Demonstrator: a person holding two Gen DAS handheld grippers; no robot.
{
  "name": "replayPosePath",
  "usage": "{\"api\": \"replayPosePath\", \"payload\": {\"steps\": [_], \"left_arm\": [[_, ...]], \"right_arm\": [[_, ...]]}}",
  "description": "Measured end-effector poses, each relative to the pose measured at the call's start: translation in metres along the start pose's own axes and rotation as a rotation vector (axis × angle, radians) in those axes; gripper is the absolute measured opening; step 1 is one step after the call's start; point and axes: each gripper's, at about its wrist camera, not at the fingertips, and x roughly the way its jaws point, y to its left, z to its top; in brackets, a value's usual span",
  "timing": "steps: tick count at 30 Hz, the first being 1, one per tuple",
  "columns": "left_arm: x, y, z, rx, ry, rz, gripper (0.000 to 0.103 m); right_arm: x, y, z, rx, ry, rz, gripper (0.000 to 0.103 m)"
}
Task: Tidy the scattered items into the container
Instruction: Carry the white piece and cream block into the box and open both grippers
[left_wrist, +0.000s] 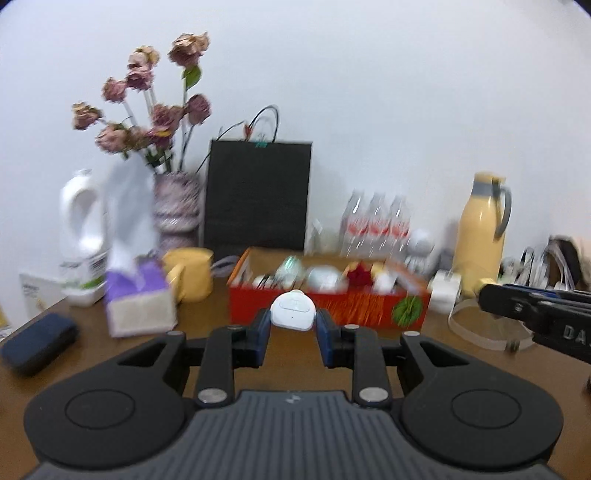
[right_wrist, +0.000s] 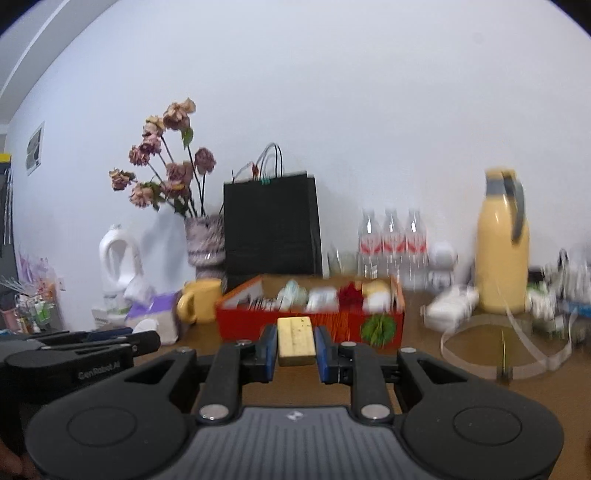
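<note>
- We have both tongs loaded: the left tongs (left_wrist: 292, 320) are clenched on a white rounded gadget (left_wrist: 292, 311), pads pressing its sides.
- The right tongs (right_wrist: 295, 341) are grasping a pale yellow block (right_wrist: 296, 340), held lengthwise between the blue pads.
- Both items ride above the table (right_wrist: 554, 384), just short of the red box (right_wrist: 295, 321), which already holds several bits.
- We judge this the carrying step, items on the way to the box.
- Next we need to clear the near wall, get over an open patch inside, then let go.
</note>
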Motion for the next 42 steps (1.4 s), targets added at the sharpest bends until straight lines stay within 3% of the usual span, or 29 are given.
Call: {"api": "replayPosePath", "payload": {"steps": [5,11,15,18,20,24,26,30,33,37,40,42], "left_arm": [[0.081,-0.002,0.042,0.031,-0.023,0.009,0.027],[0.193,-0.006,0.102,0.054,0.013,0.068,0.027],[0.243,-0.014,0.125,0.088,0.038,0.087,0.027],[0.273,-0.013,0.128,0.065,0.116,0.069,0.027],[0.295,-0.012,0.131,0.057,0.216,0.036,0.027],[0.336,-0.006,0.132,0.115,0.466,-0.079,0.027],[0.355,-0.001,0.125,0.144,0.622,-0.093,0.027],[0.374,0.006,0.109,0.203,0.801,-0.109,0.027],[0.384,0.009,0.096,0.201,0.892,-0.129,0.027],[0.396,0.004,0.080,0.224,0.955,-0.124,0.032],[0.401,0.003,0.078,0.227,0.982,-0.103,0.049],[0.399,0.004,0.086,0.221,1.002,-0.106,0.061]], "right_arm": [[0.072,-0.017,0.045,-0.012,-0.033,0.021,0.021],[0.189,-0.045,0.111,0.071,0.024,-0.002,0.021],[0.245,-0.063,0.137,0.104,0.066,-0.015,0.021],[0.270,-0.073,0.141,0.107,0.120,-0.013,0.021],[0.287,-0.081,0.144,0.096,0.188,-0.009,0.021],[0.336,-0.102,0.153,0.105,0.459,0.014,0.021],[0.360,-0.115,0.148,0.156,0.585,0.045,0.021],[0.400,-0.127,0.123,0.220,0.788,0.055,0.021],[0.415,-0.124,0.099,0.219,0.894,0.061,0.021],[0.427,-0.113,0.073,0.188,0.976,0.054,0.021],[0.433,-0.109,0.062,0.177,1.021,0.018,0.023],[0.434,-0.108,0.062,0.183,1.045,0.003,0.038]]}}
